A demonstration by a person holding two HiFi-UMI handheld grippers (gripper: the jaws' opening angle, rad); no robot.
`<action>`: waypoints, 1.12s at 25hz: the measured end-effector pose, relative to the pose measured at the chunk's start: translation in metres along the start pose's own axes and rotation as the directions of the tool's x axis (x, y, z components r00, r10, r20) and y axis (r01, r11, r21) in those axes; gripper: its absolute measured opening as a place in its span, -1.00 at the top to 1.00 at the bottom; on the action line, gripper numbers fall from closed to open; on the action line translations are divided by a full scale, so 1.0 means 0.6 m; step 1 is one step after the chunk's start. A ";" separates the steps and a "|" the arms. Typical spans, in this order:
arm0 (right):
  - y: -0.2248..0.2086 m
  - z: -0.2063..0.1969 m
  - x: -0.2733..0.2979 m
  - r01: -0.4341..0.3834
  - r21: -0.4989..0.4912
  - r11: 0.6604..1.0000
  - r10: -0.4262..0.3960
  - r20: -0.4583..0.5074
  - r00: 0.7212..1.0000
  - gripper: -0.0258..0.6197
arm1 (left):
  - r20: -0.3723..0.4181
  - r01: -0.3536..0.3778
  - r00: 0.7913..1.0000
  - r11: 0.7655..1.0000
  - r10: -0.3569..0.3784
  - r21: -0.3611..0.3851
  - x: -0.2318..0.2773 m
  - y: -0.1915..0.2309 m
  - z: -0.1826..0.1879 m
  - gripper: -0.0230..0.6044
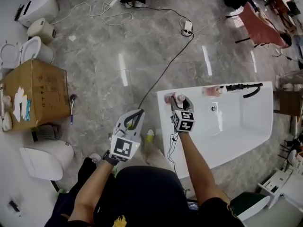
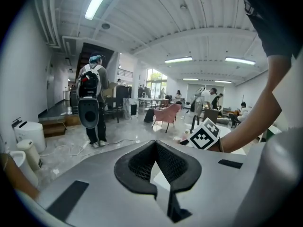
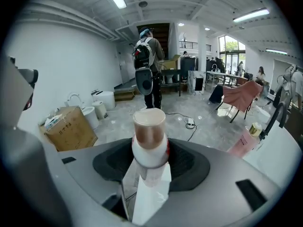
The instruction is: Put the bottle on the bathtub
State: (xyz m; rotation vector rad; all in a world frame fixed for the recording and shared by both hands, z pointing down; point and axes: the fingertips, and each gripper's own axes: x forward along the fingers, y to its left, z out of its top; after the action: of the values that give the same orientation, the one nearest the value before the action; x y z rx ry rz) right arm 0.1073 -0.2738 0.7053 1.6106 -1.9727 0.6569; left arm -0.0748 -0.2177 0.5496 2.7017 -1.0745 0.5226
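Floor [image 1: 94,56]: grey polished marble, with ceiling light strips reflected in it. A black cable [image 1: 165,72] is run across it toward the white bathtub [image 1: 241,126], which lies at the right of the head view.

Right hand-held gripper [image 1: 178,101]: clenched on the bottle [image 1: 171,98]. In the right gripper view the bottle [image 3: 149,138] is seen upright between the jaws, white-bodied with a brownish-pink cap. It is held at the near left corner of the bathtub rim. Contact with the rim cannot be judged.

Left hand-held gripper [image 1: 136,116]: jaws closed tip to tip, nothing held. It is kept over the floor, just left of the bathtub corner. The same closed state is seen in the left gripper view [image 2: 155,148].

On the far rim of the bathtub a second pink bottle [image 1: 211,91] is noted beside a black faucet [image 1: 244,86].

Room: a cardboard box [image 1: 38,93] and a white toilet [image 1: 42,159] are set along the left wall. A pink chair [image 1: 260,27] is seen at upper right. A person with a backpack [image 3: 147,63] is standing well beyond the grippers. The ceiling is white and lit by tube lamps.
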 end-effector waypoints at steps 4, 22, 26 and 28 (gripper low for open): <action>0.011 -0.022 0.048 -0.009 -0.026 1.000 0.008 -0.055 0.998 0.25 | -0.017 -0.007 1.000 1.000 0.006 -0.030 -0.002 0.019 -0.021 0.87; 0.034 -0.071 0.118 -0.037 -0.114 0.993 0.018 -0.168 0.986 0.25 | -0.037 0.019 0.999 0.997 -0.022 -0.076 0.001 0.035 -0.058 0.87; 0.032 -0.078 0.111 -0.044 -0.149 0.988 0.013 -0.199 0.980 0.25 | -0.028 0.024 0.999 0.997 -0.027 -0.080 0.005 0.032 -0.052 0.87; 0.034 -0.081 0.110 -0.048 -0.173 0.984 0.012 -0.202 0.979 0.25 | -0.026 0.026 0.999 0.996 -0.028 -0.082 0.006 0.031 -0.051 0.87</action>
State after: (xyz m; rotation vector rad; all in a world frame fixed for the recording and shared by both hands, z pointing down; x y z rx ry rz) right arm 0.0803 -0.2870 0.7839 1.3564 -1.8548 0.6113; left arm -0.0932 -0.2244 0.5802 2.6276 -1.0285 0.4979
